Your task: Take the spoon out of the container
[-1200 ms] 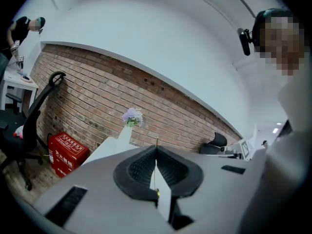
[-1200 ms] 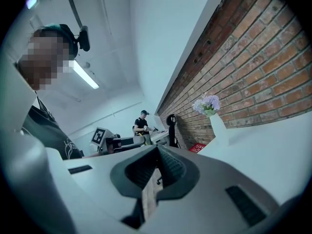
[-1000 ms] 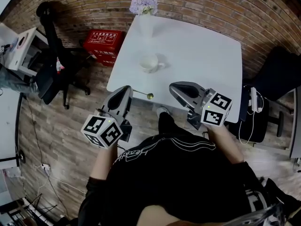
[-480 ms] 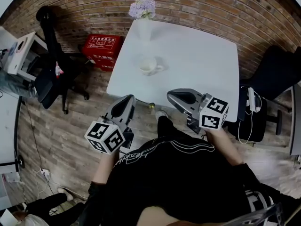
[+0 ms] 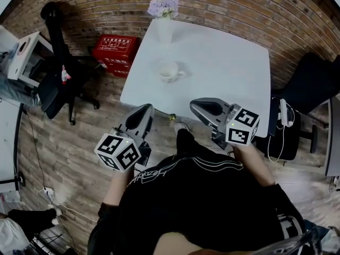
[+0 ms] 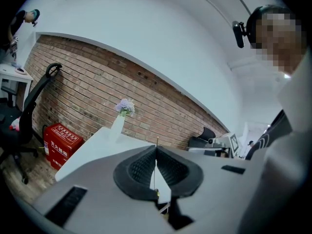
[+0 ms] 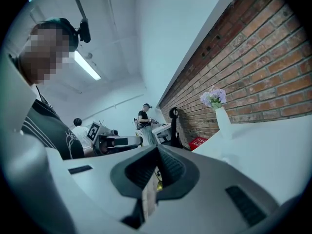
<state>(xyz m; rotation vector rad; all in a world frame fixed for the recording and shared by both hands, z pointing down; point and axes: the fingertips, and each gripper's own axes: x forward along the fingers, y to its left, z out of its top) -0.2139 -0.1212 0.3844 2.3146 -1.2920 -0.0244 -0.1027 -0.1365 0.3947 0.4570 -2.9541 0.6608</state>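
Note:
A white cup (image 5: 169, 71) stands on the white table (image 5: 228, 68), with no spoon in it. My left gripper (image 5: 147, 109) hovers off the table's near edge, shut on a thin spoon (image 5: 171, 116) whose gold bowl points right. In the left gripper view the spoon's handle (image 6: 156, 152) runs up between the closed pads of the left gripper (image 6: 156, 148). To its right my right gripper (image 5: 195, 104) is shut and holds nothing. In the right gripper view the jaws of the right gripper (image 7: 157, 149) meet, and the gold spoon bowl (image 7: 159, 184) shows behind them.
A white vase of lilac flowers (image 5: 163, 15) stands at the table's far edge by the brick wall. A red box (image 5: 115, 50) and a black office chair (image 5: 64, 73) are on the wood floor to the left. A dark chair (image 5: 313, 84) is on the right.
Both grippers have drawn back a little toward the person's body. The spoon in the left gripper has come with it, past the table's near edge.

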